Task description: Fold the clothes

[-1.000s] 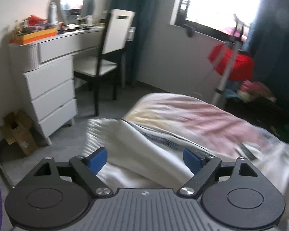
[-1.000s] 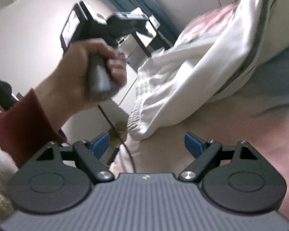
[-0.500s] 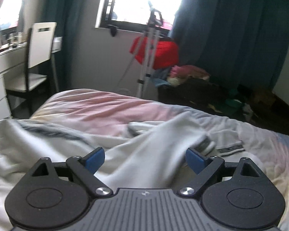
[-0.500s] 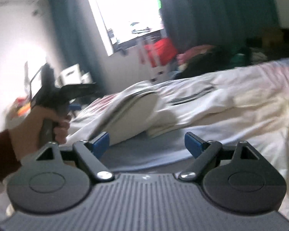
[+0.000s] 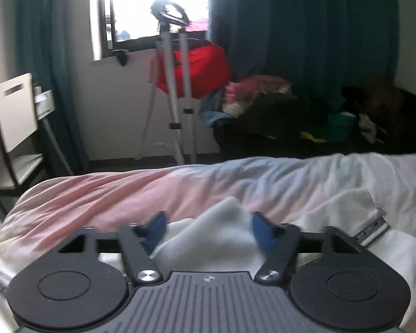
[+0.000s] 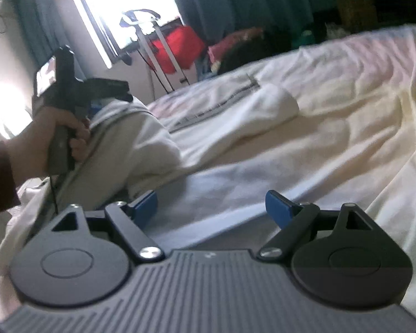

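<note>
On the bed [image 5: 102, 194], a white garment [image 6: 230, 119] is seen lying rumpled across the pink-and-cream cover, one part raised at the left. There, the left gripper [image 5: 208, 230] is set around a peak of that white cloth, jaws parted and not yet pinching. Further right, the right gripper [image 6: 210, 208] is held released over bare sheet, nothing between its fingers. A full bite of fabric should be taken and the edge kept taut.
</note>
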